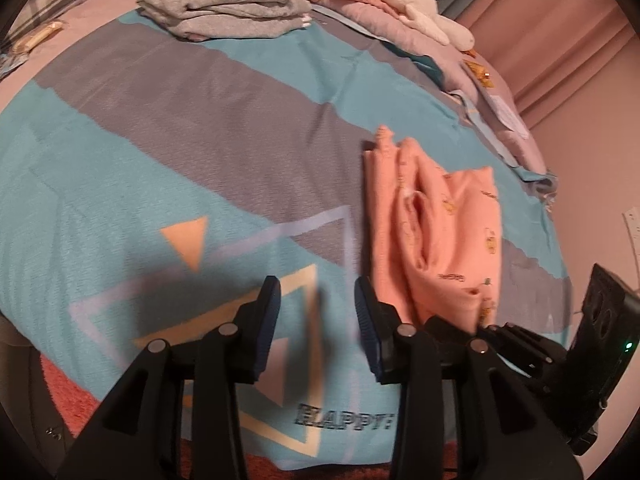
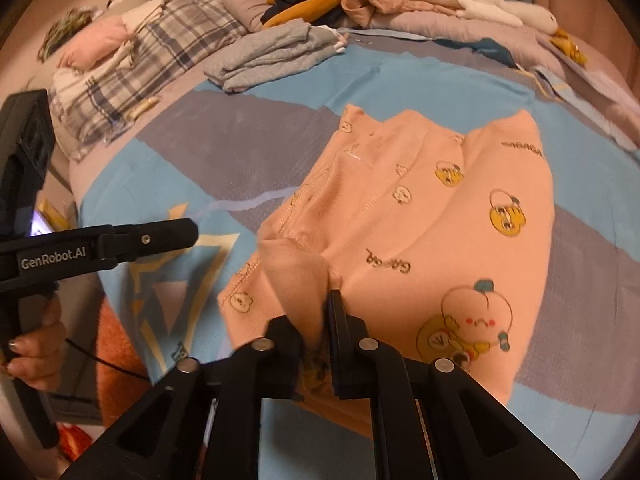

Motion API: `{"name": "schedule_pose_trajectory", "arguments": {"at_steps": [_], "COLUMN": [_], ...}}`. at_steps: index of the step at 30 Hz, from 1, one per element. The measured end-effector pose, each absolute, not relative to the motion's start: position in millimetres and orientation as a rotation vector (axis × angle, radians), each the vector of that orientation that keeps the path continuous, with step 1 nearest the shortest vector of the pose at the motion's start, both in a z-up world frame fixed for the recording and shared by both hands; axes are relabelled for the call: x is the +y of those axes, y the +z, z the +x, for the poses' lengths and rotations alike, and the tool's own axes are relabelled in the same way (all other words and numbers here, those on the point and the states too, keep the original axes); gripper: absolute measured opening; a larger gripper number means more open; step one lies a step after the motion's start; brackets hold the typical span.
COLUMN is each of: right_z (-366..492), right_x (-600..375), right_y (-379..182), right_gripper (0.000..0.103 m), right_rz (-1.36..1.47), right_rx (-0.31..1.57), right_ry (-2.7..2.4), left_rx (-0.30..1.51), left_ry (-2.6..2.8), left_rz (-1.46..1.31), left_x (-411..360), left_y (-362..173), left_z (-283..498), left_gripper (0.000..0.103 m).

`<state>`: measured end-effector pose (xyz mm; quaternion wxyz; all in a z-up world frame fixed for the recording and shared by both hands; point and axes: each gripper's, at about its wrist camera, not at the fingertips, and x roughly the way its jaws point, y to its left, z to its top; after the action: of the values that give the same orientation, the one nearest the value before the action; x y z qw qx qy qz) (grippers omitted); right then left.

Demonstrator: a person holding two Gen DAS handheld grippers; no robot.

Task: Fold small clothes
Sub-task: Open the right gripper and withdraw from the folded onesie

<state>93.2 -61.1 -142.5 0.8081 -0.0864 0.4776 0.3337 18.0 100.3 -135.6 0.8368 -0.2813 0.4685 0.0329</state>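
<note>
Pink printed garment (image 2: 420, 216), partly folded, lies centre-right of the right wrist frame on the blue-and-grey bed sheet (image 2: 224, 152). Right hand-held gripper (image 2: 320, 320) clamped on a bunched near edge of it. Left hand-held gripper (image 1: 318, 312) jaws apart, nothing between, just left of the garment. Folded grey clothes (image 2: 272, 56) upper centre.

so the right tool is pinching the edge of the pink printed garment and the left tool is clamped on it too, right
Not quite. The right tool is pinching the edge of the pink printed garment, but the left tool is open with nothing between its fingers, over the bedspread beside the garment. The left wrist view shows this.
</note>
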Motion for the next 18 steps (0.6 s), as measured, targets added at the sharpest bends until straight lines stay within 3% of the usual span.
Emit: {"name": "schedule_pose_trajectory", "arguments": {"at_steps": [3, 5, 7, 8, 18], "right_z": [86.7, 83.2, 81.0, 80.6, 102.8], "right_x": [-69.4, -76.1, -86.9, -93.6, -134.4], "right_y": [-136.2, -130.3, -121.3, -116.9, -123.3], "right_gripper": [0.013, 0.022, 0.042, 0.045, 0.048], "right_rz": [-0.193, -0.187, -0.162, -0.147, -0.071], "right_rx": [1.008, 0.990, 0.966, 0.952, 0.962], "right_ry": [0.706, 0.702, 0.693, 0.681, 0.472], "left_rx": [0.981, 0.977, 0.981, 0.986, 1.080], "left_ry": [0.025, -0.013, -0.053, -0.079, -0.186], "left_rz": [-0.608, -0.617, -0.630, -0.637, -0.607], "left_x": [94.4, 89.1, 83.4, 79.9, 43.1], "left_y": [-131.0, -128.2, -126.9, -126.9, -148.0], "left_z": [21.7, 24.8, 27.7, 29.2, 51.7], "left_gripper": [0.051, 0.055, 0.056, 0.057, 0.057]}}
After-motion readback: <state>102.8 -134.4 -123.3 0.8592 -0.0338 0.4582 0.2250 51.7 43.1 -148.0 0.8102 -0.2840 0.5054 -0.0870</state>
